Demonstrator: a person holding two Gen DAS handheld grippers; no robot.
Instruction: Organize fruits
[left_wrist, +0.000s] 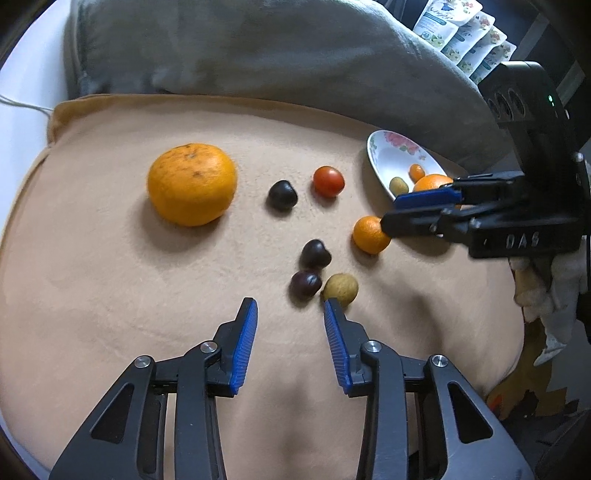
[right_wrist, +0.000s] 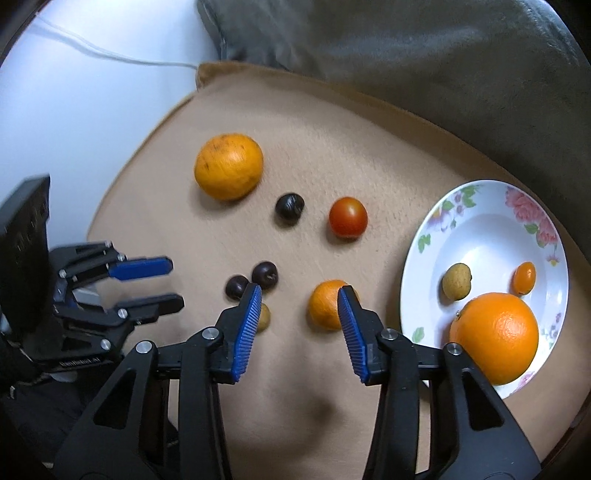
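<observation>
- I take the floral plate (right_wrist: 424, 236) as my landmark; it sits on the tan cushion (right_wrist: 332, 122), its near edge hidden behind my right gripper's frame.
- On the plate: a big orange (right_wrist: 495, 336), a tiny orange fruit (right_wrist: 524, 277) and a yellowish-brown fruit (right_wrist: 457, 281).
- My right gripper (right_wrist: 300, 295) hangs just beside the plate, jaws narrowed but apart, nothing clamped; the small orange (right_wrist: 324, 308) lies at its far pad, which covers part of it, and I cannot tell if they touch.
- My left gripper (left_wrist: 290, 308) is farther from the plate, jaws narrowed and gripping nothing; its pad tip overlaps a yellowish fruit (left_wrist: 341, 288), contact unclear.
- Just past that fruit, two dark fruits (left_wrist: 306, 286) (left_wrist: 316, 254) sit together.
- Well away from the plate lies the large mandarin (left_wrist: 192, 184); between it and the plate, another dark fruit (left_wrist: 282, 195) and a red tomato (left_wrist: 328, 181).
- A grey blanket (left_wrist: 258, 48) lies behind the cushion; the packets (left_wrist: 465, 33) beyond it are too small to read.
</observation>
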